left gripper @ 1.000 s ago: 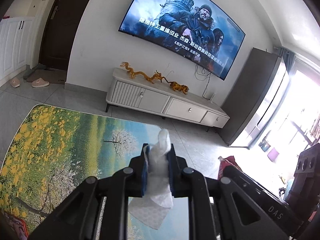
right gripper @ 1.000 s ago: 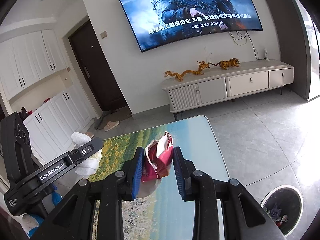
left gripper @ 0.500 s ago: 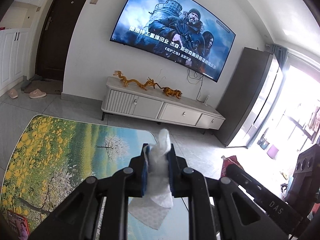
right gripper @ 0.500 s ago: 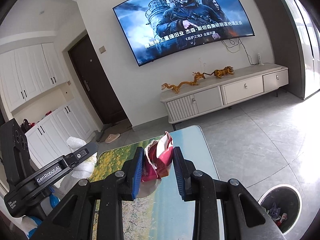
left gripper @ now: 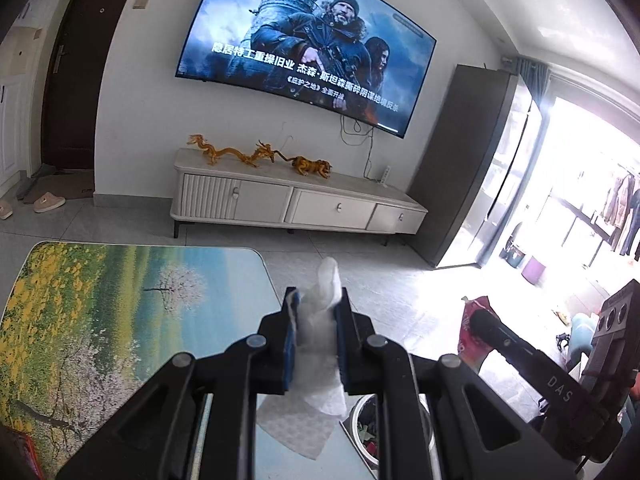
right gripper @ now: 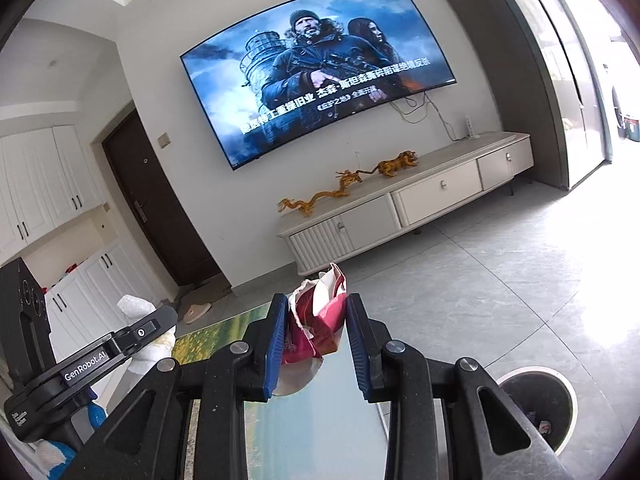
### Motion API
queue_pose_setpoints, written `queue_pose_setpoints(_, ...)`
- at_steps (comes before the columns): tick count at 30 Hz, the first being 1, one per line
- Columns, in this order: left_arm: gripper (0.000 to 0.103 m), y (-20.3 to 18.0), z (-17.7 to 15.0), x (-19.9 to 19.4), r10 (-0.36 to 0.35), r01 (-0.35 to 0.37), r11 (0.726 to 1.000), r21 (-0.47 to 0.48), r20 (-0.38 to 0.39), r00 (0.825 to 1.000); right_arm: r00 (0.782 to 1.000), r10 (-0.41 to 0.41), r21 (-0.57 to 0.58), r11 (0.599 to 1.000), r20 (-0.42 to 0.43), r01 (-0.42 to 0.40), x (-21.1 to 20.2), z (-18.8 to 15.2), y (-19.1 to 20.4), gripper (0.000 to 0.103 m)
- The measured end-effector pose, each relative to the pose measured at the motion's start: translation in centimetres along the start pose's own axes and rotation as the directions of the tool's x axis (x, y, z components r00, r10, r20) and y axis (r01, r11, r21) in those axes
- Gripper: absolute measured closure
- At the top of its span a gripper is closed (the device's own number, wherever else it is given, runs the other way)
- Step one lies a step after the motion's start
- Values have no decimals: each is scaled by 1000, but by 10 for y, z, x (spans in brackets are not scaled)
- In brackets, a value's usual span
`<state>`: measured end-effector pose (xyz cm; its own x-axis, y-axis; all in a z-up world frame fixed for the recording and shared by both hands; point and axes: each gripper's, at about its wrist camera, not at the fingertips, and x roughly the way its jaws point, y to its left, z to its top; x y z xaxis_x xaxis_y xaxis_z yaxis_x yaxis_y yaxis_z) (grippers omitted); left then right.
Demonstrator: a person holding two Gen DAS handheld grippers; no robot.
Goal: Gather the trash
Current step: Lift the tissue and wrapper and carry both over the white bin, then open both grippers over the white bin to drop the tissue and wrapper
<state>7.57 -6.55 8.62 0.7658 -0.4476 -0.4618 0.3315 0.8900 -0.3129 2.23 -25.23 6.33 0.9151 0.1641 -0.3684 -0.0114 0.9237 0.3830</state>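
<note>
White tissue (left gripper: 318, 332), red-and-white wrapper (right gripper: 318, 314), blue-padded fingers (right gripper: 276, 344), flower-landscape table (left gripper: 100, 312).

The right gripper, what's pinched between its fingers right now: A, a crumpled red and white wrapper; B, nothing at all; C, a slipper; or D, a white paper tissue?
A: the right gripper has its blue pads closed on a crumpled red and white wrapper; the white tissue sits in the left gripper.

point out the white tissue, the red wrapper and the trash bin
crumpled white paper tissue (left gripper: 318, 330), left wrist view, middle of the wad
crinkled red snack wrapper (right gripper: 320, 316), right wrist view, centre
round dark trash bin (right gripper: 510, 378), right wrist view, rim
</note>
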Motion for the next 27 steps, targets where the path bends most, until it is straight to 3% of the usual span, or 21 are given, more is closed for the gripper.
queue_pose_setpoints(6,87,-49,-17,49,-53,59,997,58,-97,994,993,-114,59,992,18,113,-8,0,-54,75)
queue_pose_setpoints(11,87,-95,-42,102,-84,109,987,114,-208,975,976,-215,130,968,-22,216,-3,-14,-109,75)
queue_pose_setpoints(15,86,-131,-72,151,-94,148,977,152,-315,945,955,-282,211,932,-95,296,6,-38,-161,75)
queue_pose_setpoints(20,84,-168,-111,206,-110,202,964,172,-433,895,915,-344,283,874,-211,394,17,-78,-219,75)
queue_pose_setpoints(27,83,-195,-146,264,-114,238,956,170,-533,839,863,-378,346,803,-334,486,32,-118,-269,75)
